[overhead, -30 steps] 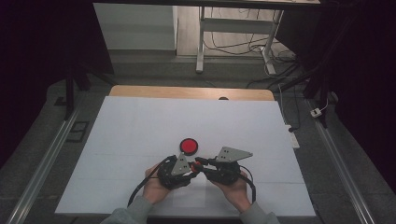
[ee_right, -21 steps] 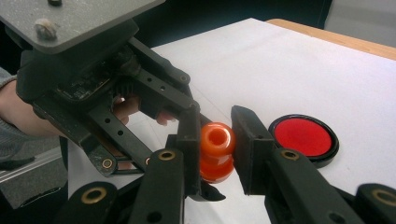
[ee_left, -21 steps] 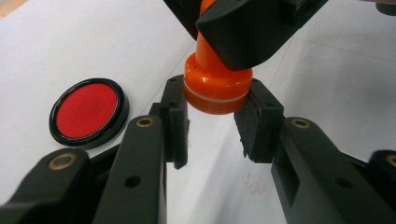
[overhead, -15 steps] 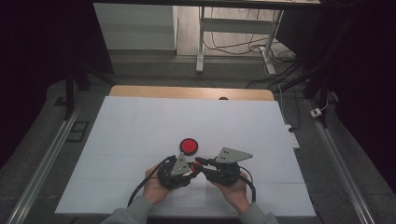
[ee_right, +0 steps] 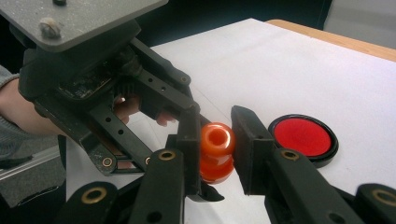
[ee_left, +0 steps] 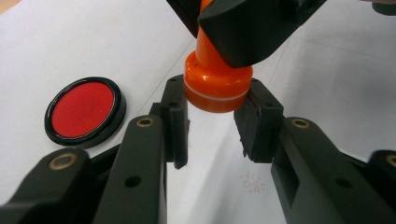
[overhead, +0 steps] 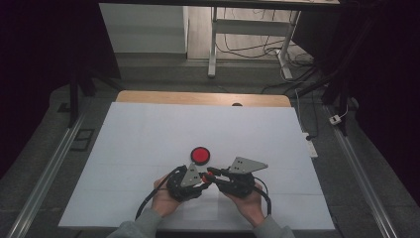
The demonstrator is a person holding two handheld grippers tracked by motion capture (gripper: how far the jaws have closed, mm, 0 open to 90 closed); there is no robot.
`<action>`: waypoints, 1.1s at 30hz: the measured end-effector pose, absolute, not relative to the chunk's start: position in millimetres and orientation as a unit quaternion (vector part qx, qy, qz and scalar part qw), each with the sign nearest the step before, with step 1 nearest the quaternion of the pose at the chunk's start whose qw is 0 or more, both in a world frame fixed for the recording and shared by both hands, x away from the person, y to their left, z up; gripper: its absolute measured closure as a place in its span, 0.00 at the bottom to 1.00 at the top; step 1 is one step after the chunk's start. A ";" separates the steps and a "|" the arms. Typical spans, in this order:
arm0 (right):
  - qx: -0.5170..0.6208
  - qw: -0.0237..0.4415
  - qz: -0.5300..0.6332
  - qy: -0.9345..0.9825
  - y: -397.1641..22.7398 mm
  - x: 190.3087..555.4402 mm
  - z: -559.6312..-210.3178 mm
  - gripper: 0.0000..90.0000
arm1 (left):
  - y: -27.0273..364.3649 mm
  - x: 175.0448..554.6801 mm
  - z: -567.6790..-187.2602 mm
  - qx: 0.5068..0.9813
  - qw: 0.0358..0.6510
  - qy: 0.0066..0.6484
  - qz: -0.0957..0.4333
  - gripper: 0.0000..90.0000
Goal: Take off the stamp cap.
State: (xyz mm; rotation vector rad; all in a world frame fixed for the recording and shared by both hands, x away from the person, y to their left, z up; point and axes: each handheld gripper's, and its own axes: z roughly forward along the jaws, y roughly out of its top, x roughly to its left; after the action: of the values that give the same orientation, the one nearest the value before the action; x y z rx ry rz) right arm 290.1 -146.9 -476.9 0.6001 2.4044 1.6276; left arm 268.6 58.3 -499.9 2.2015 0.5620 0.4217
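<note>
A person's two hands come in from the bottom edge of the high view, close together over the near part of the white table sheet (overhead: 148,144). The left hand (overhead: 163,201) holds the left black two-jaw gripper (overhead: 200,179), which points to the right and a little away from the person. The right hand (overhead: 247,203) holds the right black two-jaw gripper (overhead: 210,173), which points to the left, so the two tips meet in the middle. Between them is a small orange plastic stamp with a round knob (ee_left: 215,81). In the left gripper view its two black pads sit on either side of the stamp's wide bottom ring and squeeze it. The right gripper comes in from the top of that view and clamps the stamp's thin upper part. In the right gripper view the stamp (ee_right: 215,151) lies between that gripper's own pads, with its round end facing the camera, and both pads press on it. The stamp looks lifted just off the sheet, though that is hard to be sure of from these angles. A round red ink pad in a black rim (overhead: 200,155) lies flat on the sheet just beyond the grippers, near them but not touching. A faint stamped mark (ee_left: 252,182) shows on the sheet under the left gripper.
</note>
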 end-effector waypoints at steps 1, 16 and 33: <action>0.202 0.088 0.547 0.808 -146.9 290.1 -476.9 0.81 | 58.4 268.6 -499.8 0.871 0.404 0.222 0.167 0.73; 0.211 0.101 0.562 0.793 -150.5 288.1 -475.0 0.81 | 55.1 268.8 -502.7 0.886 0.370 0.221 0.172 0.73; 0.232 0.119 0.595 0.760 -183.3 294.7 -453.4 0.81 | 64.4 269.4 -510.0 0.876 0.390 0.230 0.168 0.73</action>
State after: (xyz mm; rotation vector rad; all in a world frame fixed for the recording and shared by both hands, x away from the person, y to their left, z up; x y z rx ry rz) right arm 294.7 -183.3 -453.4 0.6797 2.2211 1.7409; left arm 269.4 64.4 -510.0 2.2252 0.5852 0.4278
